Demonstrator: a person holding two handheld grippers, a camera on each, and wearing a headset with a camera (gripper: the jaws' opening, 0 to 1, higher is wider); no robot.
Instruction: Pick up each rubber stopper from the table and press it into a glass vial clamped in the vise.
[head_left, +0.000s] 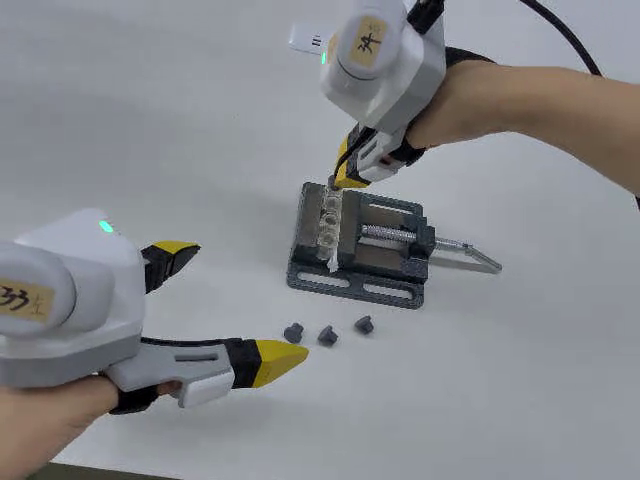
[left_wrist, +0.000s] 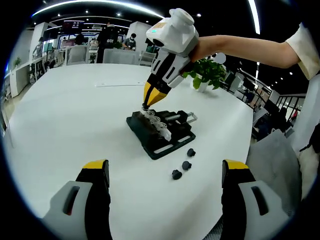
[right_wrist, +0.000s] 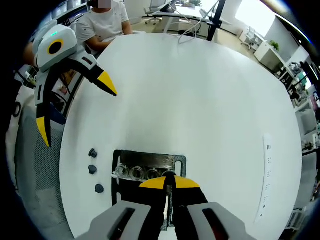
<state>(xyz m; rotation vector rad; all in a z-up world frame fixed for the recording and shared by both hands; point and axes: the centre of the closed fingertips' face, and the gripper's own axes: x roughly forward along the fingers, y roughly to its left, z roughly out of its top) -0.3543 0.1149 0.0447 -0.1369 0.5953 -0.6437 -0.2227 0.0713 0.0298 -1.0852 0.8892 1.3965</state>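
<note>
A dark vise (head_left: 375, 255) clamps a row of clear glass vials (head_left: 329, 218) near the table's middle. My right gripper (head_left: 343, 181) points down at the far end of that row. It is shut, and a small dark stopper shows between its tips, directly over the end vial (right_wrist: 167, 176). Three grey rubber stoppers (head_left: 327, 335) lie loose in a line just in front of the vise. My left gripper (head_left: 230, 305) hovers at the near left, open and empty, a short way from the stoppers (left_wrist: 186, 164).
The vise's screw handle (head_left: 470, 255) sticks out to the right. A flat white device (head_left: 305, 40) lies at the far side of the white table (head_left: 150, 130). People sit at desks beyond the table (right_wrist: 107, 22).
</note>
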